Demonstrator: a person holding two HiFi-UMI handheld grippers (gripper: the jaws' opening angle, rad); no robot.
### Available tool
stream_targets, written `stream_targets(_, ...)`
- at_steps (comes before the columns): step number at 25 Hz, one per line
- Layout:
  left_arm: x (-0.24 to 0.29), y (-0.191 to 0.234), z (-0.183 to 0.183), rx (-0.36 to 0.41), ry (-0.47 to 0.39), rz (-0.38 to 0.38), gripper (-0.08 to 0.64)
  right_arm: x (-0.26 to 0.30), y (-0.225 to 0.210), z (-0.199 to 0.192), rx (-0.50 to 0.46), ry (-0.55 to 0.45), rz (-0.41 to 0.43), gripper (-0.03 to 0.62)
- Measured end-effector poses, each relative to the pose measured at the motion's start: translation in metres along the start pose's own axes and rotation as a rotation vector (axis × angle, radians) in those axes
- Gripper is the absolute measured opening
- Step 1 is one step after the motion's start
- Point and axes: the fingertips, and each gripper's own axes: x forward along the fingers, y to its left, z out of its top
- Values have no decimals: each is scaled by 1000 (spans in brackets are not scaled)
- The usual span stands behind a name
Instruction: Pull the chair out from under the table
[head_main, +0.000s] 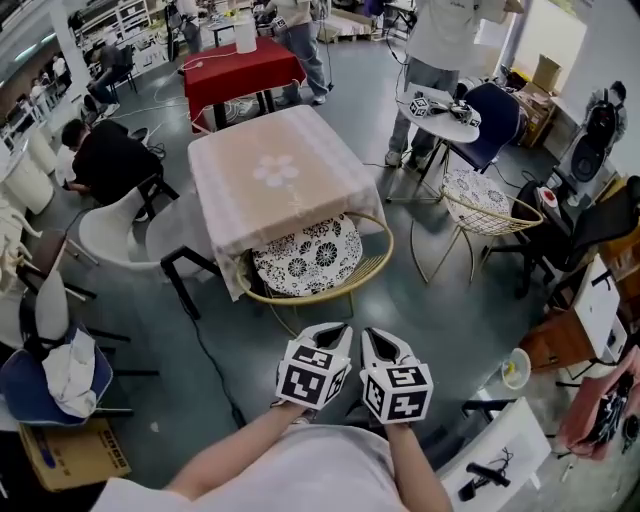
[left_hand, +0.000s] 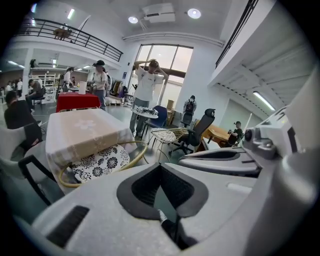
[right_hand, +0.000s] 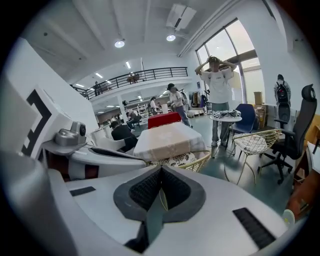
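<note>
**While the chair sits tucked under, both claws shut**

Since the chair has its patterned seat under the cloth-covered surface, with only its curved gold rim standing out toward us, we judge the pull not yet begun. Step in hand: the approach.

Left claw and right claw sit side by side, almost touching, low in front of our body. Both point forward and somewhat down at the rim. Bare floor lies between the claw tips and the chair: near, not touching. Each claw's own view shows its jaws pressed together, nothing between them.

Next move, as we reckon it: open a claw, carry it to the near arc of the rim, close on the thin tube, then draw back toward us. That rim looks slim and round, so a shallow grip may slip. A similar wire chair stands off to the right; not ours.
</note>
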Motion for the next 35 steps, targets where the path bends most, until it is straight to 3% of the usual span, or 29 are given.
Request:
stream_targets(12,69,19,30,-98,4,163,5,59,-59,23,-128,94,180,2)
stream_targets(21,103,41,31,-86,45,277,5,96,-84,21,-323,145,297,2)
stream_targets(26,116,51,27,-57,65,298,5,116,-85,16,-485,167,374,2)
stream_targets(31,125,60,17,30,121,333,5,130,-85,13,-718,179,459,3)
stream_targets(35,131,66,7,74,158,341,6,142,-87,2,-841,206,513,3)
